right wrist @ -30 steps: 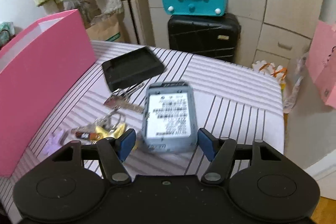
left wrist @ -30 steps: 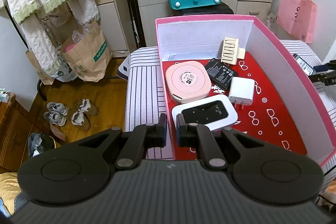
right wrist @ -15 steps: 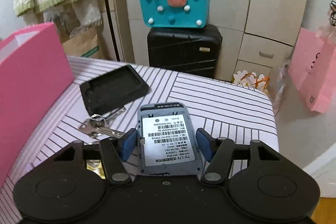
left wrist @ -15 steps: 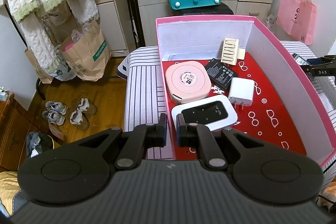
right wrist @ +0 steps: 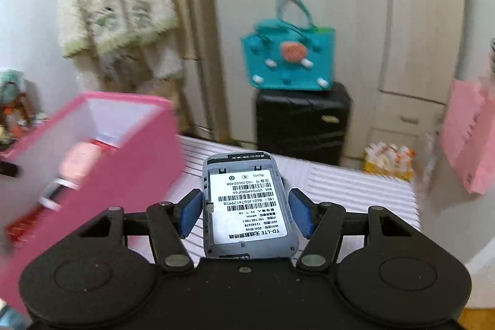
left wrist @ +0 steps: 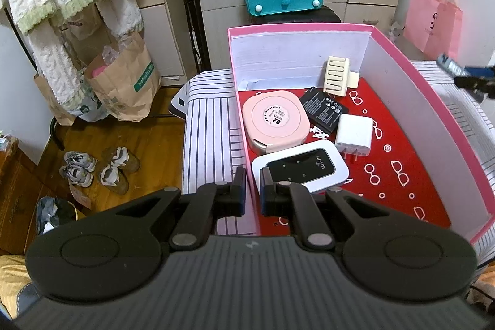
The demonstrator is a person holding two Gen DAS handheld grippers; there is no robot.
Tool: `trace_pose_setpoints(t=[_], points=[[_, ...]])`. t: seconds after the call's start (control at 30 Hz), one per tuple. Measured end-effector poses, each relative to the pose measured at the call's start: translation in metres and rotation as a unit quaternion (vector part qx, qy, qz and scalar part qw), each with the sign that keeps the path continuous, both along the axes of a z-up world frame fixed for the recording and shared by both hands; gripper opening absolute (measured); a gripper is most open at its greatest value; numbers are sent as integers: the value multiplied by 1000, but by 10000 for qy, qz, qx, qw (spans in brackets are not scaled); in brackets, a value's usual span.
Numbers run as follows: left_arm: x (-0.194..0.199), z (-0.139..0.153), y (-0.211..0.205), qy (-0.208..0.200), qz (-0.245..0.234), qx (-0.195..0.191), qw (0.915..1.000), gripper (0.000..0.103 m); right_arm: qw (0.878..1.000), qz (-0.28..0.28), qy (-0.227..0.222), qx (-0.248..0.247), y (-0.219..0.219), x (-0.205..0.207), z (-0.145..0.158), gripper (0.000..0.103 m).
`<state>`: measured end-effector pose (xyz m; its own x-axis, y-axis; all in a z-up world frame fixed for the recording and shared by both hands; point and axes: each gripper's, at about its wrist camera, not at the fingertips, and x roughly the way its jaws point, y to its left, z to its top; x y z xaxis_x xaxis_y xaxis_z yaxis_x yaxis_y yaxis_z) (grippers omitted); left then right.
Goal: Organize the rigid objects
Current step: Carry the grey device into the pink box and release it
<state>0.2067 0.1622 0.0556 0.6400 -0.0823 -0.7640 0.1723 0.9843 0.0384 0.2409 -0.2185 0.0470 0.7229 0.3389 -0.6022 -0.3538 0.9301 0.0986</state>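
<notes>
My right gripper [right wrist: 246, 214] is shut on a grey router back shell with a white barcode label [right wrist: 247, 206], held in the air above the striped table. It shows at the right edge of the left wrist view [left wrist: 453, 68]. The pink box [left wrist: 433, 101] [right wrist: 148, 150] is to its left. The box holds a pink round case [left wrist: 275, 119], a black battery [left wrist: 323, 109], a white charger [left wrist: 354, 133], a white WiFi router [left wrist: 300, 169] and a cream clip [left wrist: 335, 76]. My left gripper [left wrist: 253, 192] is shut and empty at the box's near left wall.
The striped table [left wrist: 207, 141] [right wrist: 355, 190] carries the box. A black suitcase [right wrist: 301, 122] with a teal bag [right wrist: 289, 61] stands behind. A pink paper bag [right wrist: 467, 144] hangs at the right. Paper bags [left wrist: 123, 82] and shoes [left wrist: 99, 166] are on the floor at left.
My right gripper has closed on the grey shell and lifted it off the table, swinging up and toward the pink box. The left gripper has not moved.
</notes>
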Motion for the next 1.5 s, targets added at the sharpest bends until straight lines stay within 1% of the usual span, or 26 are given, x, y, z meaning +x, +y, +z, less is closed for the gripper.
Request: trace_pose_setpoints(t=[0.1,0.17,0.23,0.3,0.43,0.53,0.6,0.67,0.73,0.77,0.8,0.83,0.87,0.97,1.07,1.13,1.23,1.27,1.33,1.4,1.5], points=[[0,0,0,15,-80,56,10000,8,9985,528,-103,102,25,-12,26,67],[1,-1,0,26,-114,85,9999,8,9953,959,-120,119,44,-19,41,67],[1,-2,1,44,-122,62,9999,8,9904,1381,-80,-79,66,-24,50,67],[0,-3,0,3,-152,90,9998,8,9827,1821,-1,-346,88,-26,55,67],[-3,-3,-1,-50,-148,89,9998,7,9671,2454,272,-608,123,-23,59,67],[-3,-4,0,-45,-136,53,9999,7,9547,2816,498,-817,145,-23,54,67],[-1,-3,3,0,-95,-47,9999,8,9463,2973,624,-1106,158,-20,45,67],[-2,-3,4,-5,-64,-95,9999,7,9338,3179,745,-1460,169,-17,35,67],[-3,-4,5,-41,-58,-112,9999,7,9235,3324,876,-1700,176,-12,29,64],[-3,-4,5,-50,-50,-131,9999,7,9187,3396,926,-1792,180,-10,28,59],[-3,-4,6,-48,-41,-149,9999,7,9133,3485,993,-1861,182,-9,26,45],[-3,-4,6,-43,-35,-164,9998,8,9075,3584,1072,-1911,186,-7,25,43],[-3,-4,6,-38,-32,-167,9998,8,9042,3631,1105,-1959,189,-5,23,43],[-3,-3,7,-32,-63,-139,9999,8,8976,3685,1169,-2118,196,-2,16,40],[-3,-3,7,-24,-94,-152,9998,8,8946,3724,1263,-2123,199,1,7,40],[-3,-3,6,-19,-103,-158,9998,8,8951,3721,1284,-2095,200,3,4,40],[-2,-3,6,-20,-124,-147,9998,8,8997,3668,1291,-1984,198,2,3,40],[-2,-3,7,-18,-126,-146,9998,8,9034,3623,1247,-1925,196,1,5,40],[-2,-3,7,-15,-134,-151,9998,8,9151,3490,1099,-1696,187,-2,14,40],[-2,-3,7,-15,-145,-158,9998,8,9295,3303,905,-1370,174,-6,27,40],[-2,-4,8,-19,-153,-169,9997,8,9526,2828,641,-919,148,-12,48,43]])
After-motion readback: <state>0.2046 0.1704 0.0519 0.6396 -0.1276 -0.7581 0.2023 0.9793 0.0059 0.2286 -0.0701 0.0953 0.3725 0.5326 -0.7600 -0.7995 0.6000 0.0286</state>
